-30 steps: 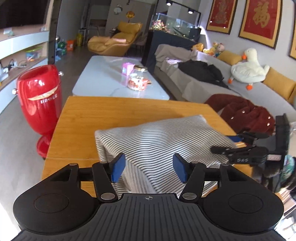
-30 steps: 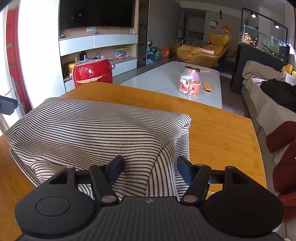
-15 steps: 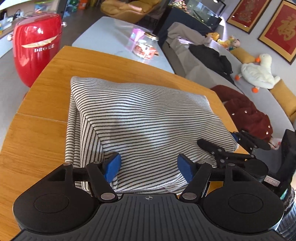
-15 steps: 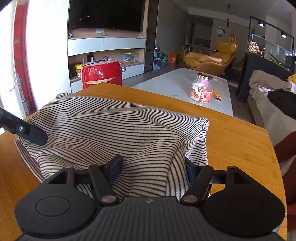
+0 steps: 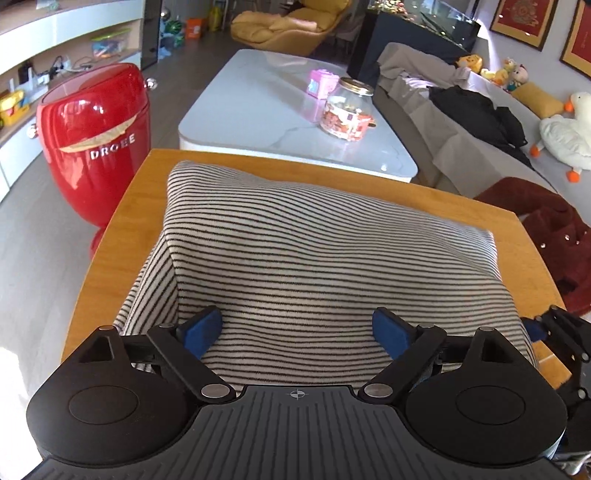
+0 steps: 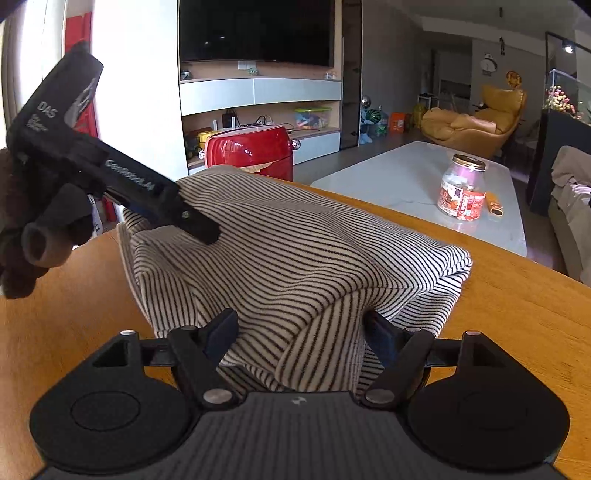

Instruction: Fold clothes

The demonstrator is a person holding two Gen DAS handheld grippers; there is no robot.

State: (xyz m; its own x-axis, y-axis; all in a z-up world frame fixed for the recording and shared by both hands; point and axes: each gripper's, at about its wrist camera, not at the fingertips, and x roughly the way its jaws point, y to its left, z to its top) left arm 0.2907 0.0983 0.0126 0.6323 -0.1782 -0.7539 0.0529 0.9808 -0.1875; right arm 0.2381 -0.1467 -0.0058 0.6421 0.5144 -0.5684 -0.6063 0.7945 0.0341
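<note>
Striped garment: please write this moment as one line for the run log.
striped garment: folded on wooden table | left gripper: opening, cloth between jaws | right gripper: opening, cloth between jaws

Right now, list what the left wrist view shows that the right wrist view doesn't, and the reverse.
Only the left wrist view: the white goose plush, the dark red garment beside the table, and the pink box.

Only the right wrist view: the television, and the person's hand holding the left gripper, whose jaws are opening.

Both: the striped garment folded on the wooden table, the red bin, the jar, and the yellow armchair.
</note>
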